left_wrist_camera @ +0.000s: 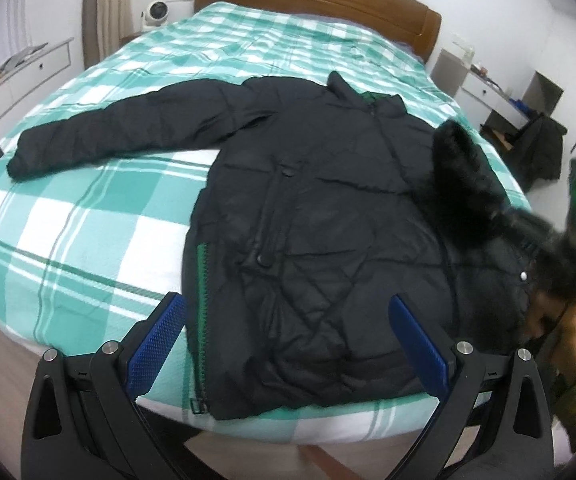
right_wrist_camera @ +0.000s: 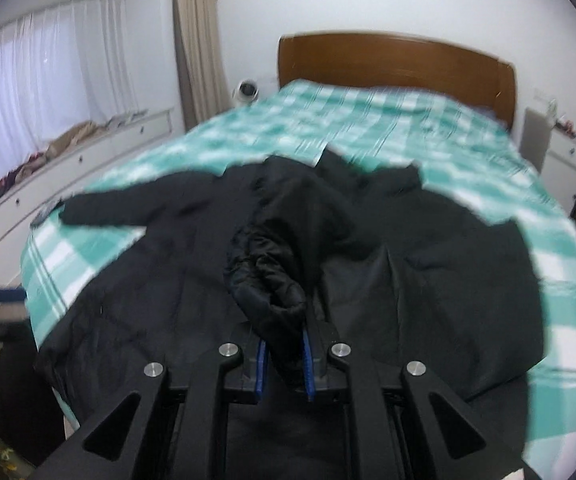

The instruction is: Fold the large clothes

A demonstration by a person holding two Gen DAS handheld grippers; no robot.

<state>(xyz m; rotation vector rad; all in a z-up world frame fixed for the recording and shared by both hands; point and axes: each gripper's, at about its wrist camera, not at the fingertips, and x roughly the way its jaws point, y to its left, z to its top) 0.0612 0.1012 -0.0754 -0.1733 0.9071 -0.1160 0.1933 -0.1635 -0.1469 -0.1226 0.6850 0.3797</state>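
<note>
A large black quilted jacket (left_wrist_camera: 307, 208) lies front-up on the bed, its left sleeve (left_wrist_camera: 100, 132) spread out to the left. A fur-trimmed part (left_wrist_camera: 471, 176) is lifted at the right side. My left gripper (left_wrist_camera: 288, 312) is open and empty above the jacket's hem. In the right wrist view, my right gripper (right_wrist_camera: 284, 344) is shut on the jacket's right sleeve cuff (right_wrist_camera: 276, 284) and holds it over the jacket body (right_wrist_camera: 427, 260).
The bed has a green-and-white checked cover (left_wrist_camera: 68, 220) and a brown headboard (left_wrist_camera: 315, 4). White drawers (right_wrist_camera: 100, 144) run along the left wall. A nightstand (left_wrist_camera: 483, 88) and a chair with dark clothes (left_wrist_camera: 539, 148) stand at the right.
</note>
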